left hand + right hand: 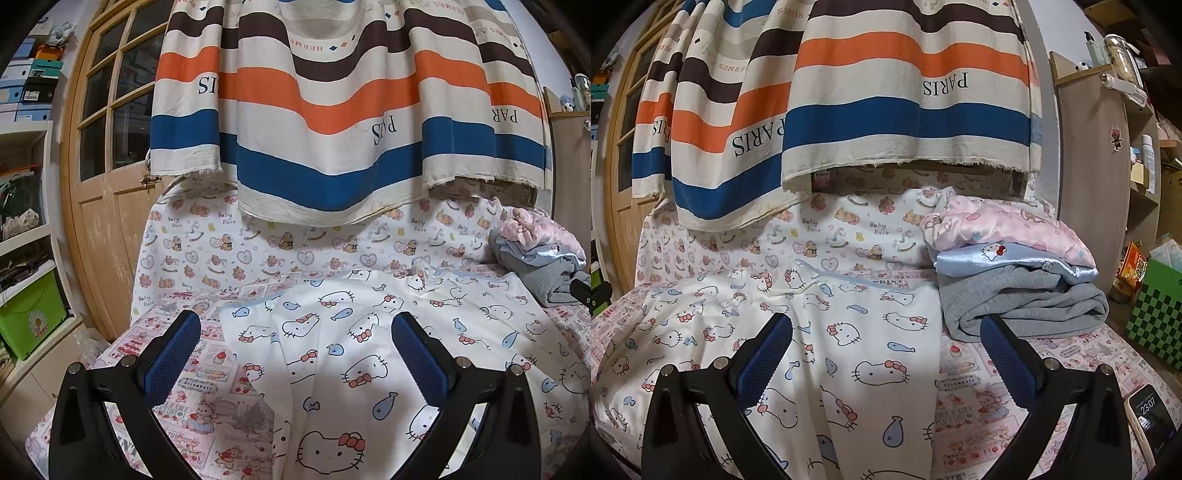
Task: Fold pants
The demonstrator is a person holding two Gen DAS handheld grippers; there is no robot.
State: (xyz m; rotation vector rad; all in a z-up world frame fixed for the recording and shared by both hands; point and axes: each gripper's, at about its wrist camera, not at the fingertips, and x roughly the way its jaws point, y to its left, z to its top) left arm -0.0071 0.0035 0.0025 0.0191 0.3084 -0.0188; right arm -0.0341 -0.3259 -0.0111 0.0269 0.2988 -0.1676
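Both hand-held grippers, left (295, 354) and right (886, 354), spread wide, empty, above flat cat-print pants (849, 332).

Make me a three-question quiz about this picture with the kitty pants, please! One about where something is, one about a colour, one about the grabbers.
1. Where is the stack of folded clothes?
A. right of the pants
B. on the pants
C. on the floor

2. What colour is the bottom garment of the stack?
A. grey
B. red
C. yellow

3. How are the grippers?
A. both open
B. both shut
C. one holding pants

Answers: A, the stack sits beside the pants; A, it is grey; A, left gripper and right gripper gape, holding nothing.
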